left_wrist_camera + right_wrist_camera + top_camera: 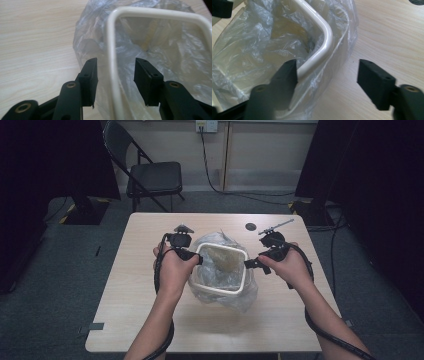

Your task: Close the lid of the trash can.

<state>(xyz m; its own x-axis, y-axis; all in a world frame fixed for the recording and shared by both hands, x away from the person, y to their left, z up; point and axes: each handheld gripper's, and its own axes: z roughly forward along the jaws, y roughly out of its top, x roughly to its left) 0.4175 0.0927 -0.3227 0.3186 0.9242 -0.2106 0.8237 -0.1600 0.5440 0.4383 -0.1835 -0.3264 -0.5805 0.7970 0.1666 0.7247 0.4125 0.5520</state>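
Straddling the white bin's (221, 270) rim mid-surface (130, 285), the left hand-held gripper (115, 75) stood spread; the right hand-held gripper (327, 75) gaped beside the rim, its clear bag (240, 297) blurring the contents.

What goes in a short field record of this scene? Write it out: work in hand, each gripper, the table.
work: fitting a clear plastic bag over a white square bin
left gripper: open, jaws either side of the bin's rim, not pressing on it
right gripper: open at the bin's corner, one jaw against rim and bag
table: light wood, with a dark round thing at the far edge
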